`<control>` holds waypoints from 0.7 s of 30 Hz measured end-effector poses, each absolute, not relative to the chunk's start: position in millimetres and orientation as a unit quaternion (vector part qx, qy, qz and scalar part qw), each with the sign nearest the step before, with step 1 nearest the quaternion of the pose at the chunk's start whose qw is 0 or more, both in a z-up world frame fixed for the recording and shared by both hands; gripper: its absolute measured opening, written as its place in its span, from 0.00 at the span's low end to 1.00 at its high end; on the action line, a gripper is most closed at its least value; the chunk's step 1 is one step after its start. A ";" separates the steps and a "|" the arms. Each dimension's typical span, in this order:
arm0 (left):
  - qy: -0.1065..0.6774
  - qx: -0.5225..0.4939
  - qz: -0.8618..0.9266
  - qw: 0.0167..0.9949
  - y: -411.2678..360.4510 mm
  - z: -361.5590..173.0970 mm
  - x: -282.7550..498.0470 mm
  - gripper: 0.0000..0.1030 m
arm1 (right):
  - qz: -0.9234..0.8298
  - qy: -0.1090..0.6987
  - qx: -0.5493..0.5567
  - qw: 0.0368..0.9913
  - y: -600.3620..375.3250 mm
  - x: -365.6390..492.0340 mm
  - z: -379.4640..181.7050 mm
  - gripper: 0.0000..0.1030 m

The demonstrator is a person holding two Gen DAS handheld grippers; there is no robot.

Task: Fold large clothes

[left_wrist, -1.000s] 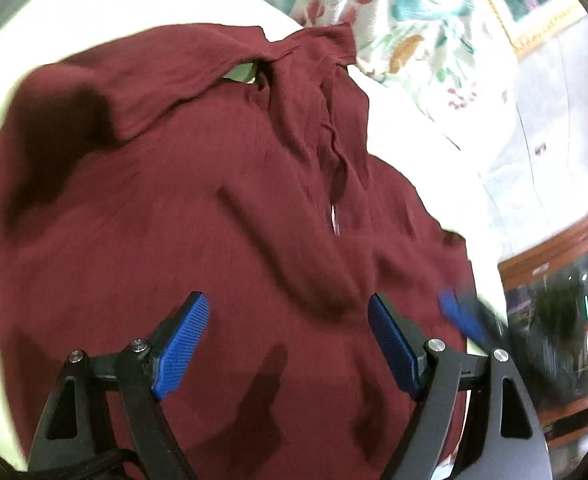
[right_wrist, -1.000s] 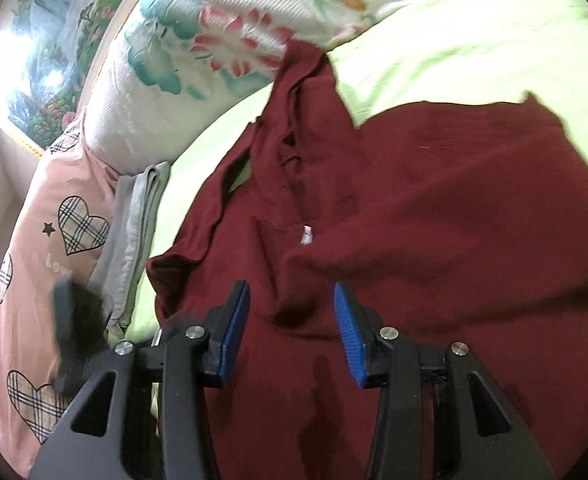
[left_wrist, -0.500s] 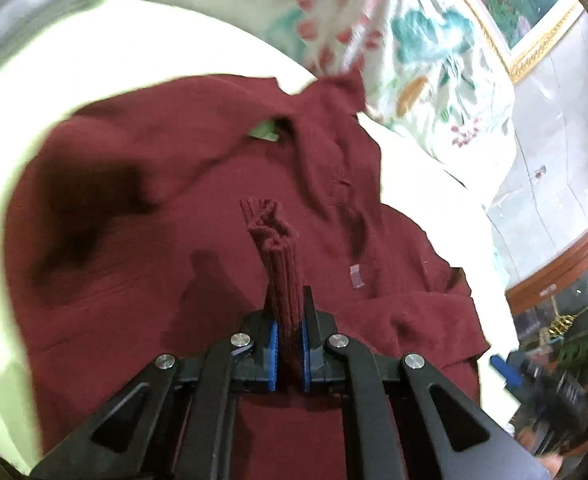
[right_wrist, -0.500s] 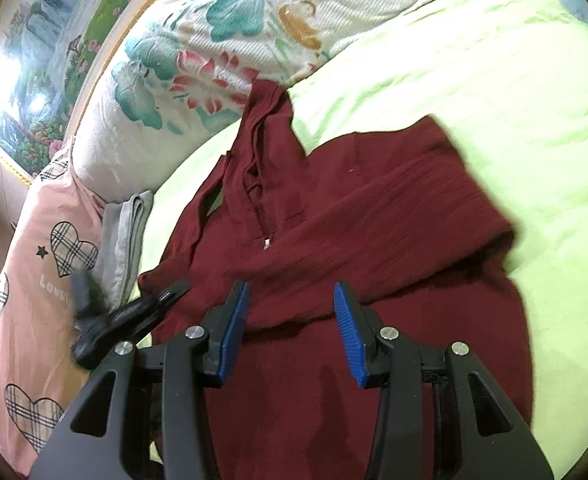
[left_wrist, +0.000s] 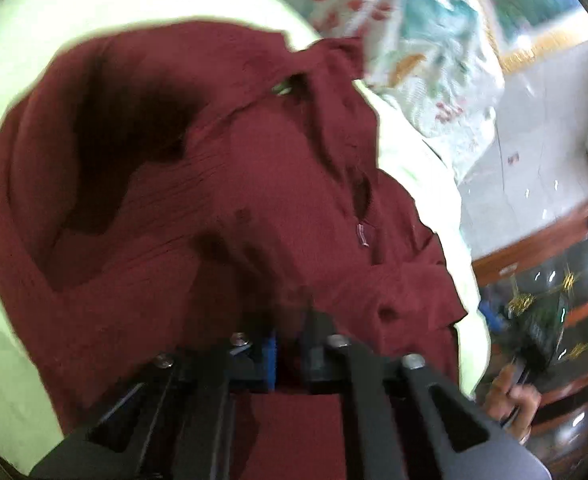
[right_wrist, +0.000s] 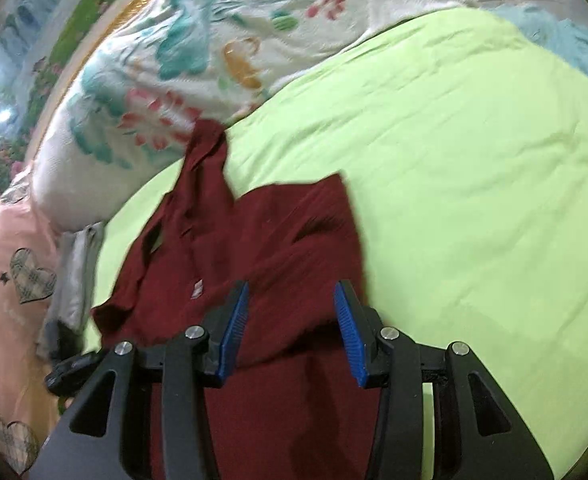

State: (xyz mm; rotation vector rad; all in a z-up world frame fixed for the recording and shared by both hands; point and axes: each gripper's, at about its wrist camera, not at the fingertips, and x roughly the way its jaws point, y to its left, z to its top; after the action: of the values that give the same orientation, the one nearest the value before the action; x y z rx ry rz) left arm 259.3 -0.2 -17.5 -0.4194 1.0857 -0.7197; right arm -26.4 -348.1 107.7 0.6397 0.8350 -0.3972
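Observation:
A large dark red garment [left_wrist: 221,200] lies partly folded on a light green bed sheet [right_wrist: 474,184]. My left gripper [left_wrist: 289,356] is shut on a fold of the red fabric and holds it lifted, so the cloth bunches over itself. In the right wrist view the same garment [right_wrist: 253,264] lies below my right gripper [right_wrist: 291,332], which is open and empty just above the cloth, its blue pads [right_wrist: 233,332] apart. A small white label [right_wrist: 197,289] shows near the neckline. The left view is blurred.
A floral pillow [right_wrist: 197,56] lies at the head of the bed, with a pink heart-print pillow [right_wrist: 9,300] and folded grey cloth [right_wrist: 73,268] at the left. A wooden glass cabinet [left_wrist: 554,300] stands beyond the bed's edge. A hand [left_wrist: 514,404] shows at the lower right.
My left gripper closed on the red fabric and has carried it up and over the garment. My right gripper stayed open and drew back, so more green sheet shows.

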 end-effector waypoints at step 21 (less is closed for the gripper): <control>0.466 -0.195 -0.279 0.816 36.5 -16.9 238.0 0.05 | -0.224 0.453 0.248 0.827 -425.3 36.9 67.3 0.05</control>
State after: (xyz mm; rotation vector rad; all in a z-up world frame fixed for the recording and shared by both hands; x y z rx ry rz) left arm 238.0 36.5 -16.9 -0.4149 0.9942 -0.5957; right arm 36.9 -425.3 67.3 0.5261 0.9625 -0.4751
